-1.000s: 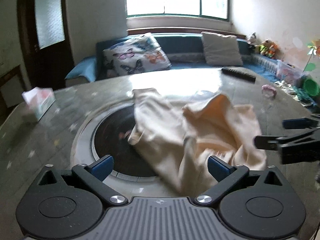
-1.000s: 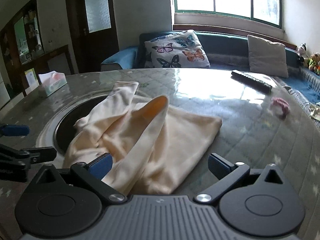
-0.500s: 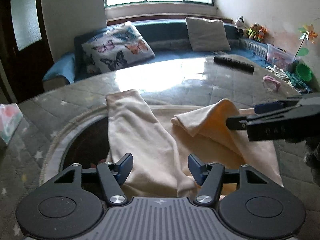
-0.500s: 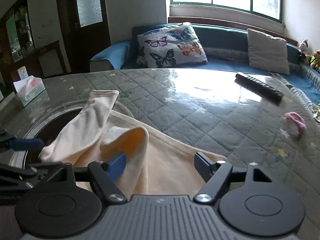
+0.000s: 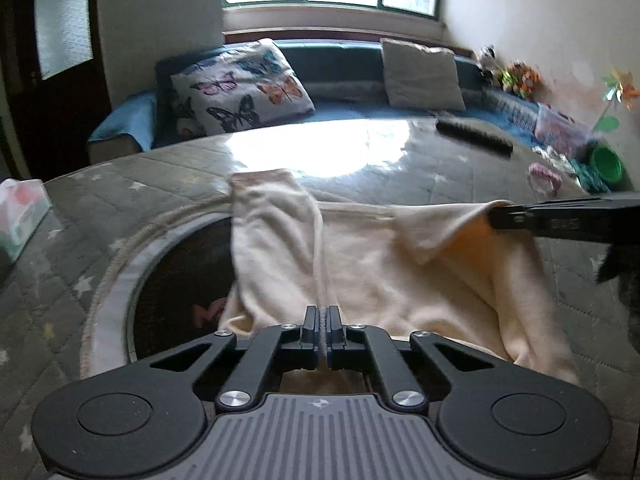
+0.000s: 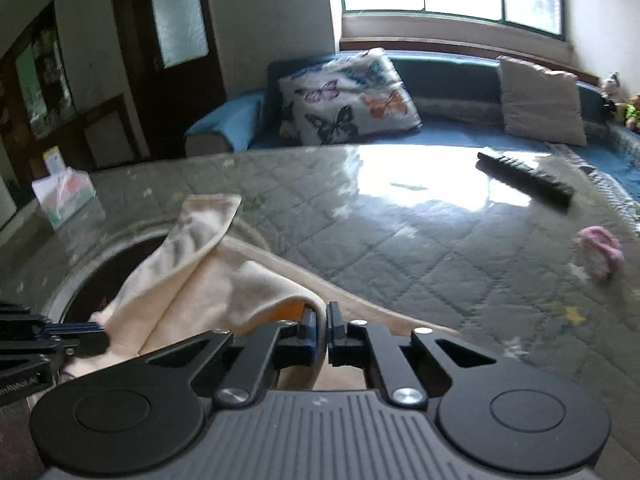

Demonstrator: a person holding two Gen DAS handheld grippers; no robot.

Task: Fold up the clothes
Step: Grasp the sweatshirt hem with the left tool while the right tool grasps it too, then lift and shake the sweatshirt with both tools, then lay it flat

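Observation:
A cream garment (image 5: 380, 264) lies crumpled on the quilted grey table (image 5: 120, 184), partly over a dark round inset (image 5: 180, 280). One long leg or sleeve of it runs toward the far side. My left gripper (image 5: 322, 320) is shut on a ridge of cloth at the garment's near edge. In the left wrist view my right gripper (image 5: 496, 216) comes in from the right and pinches a raised fold. The right wrist view shows the right gripper (image 6: 323, 316) shut on that fold of the garment (image 6: 192, 264), with the left gripper (image 6: 100, 334) low at the left edge.
A black remote (image 5: 474, 136) and a pink scrunchie (image 5: 544, 174) lie on the table's far right. A tissue box (image 5: 20, 216) stands at the left. Behind the table runs a blue sofa (image 6: 440, 80) with a butterfly pillow (image 6: 344, 96) and a beige cushion.
Both grippers went from wide open to shut on the cream garment. Each moved in over the cloth, and the right one now holds up a fold.

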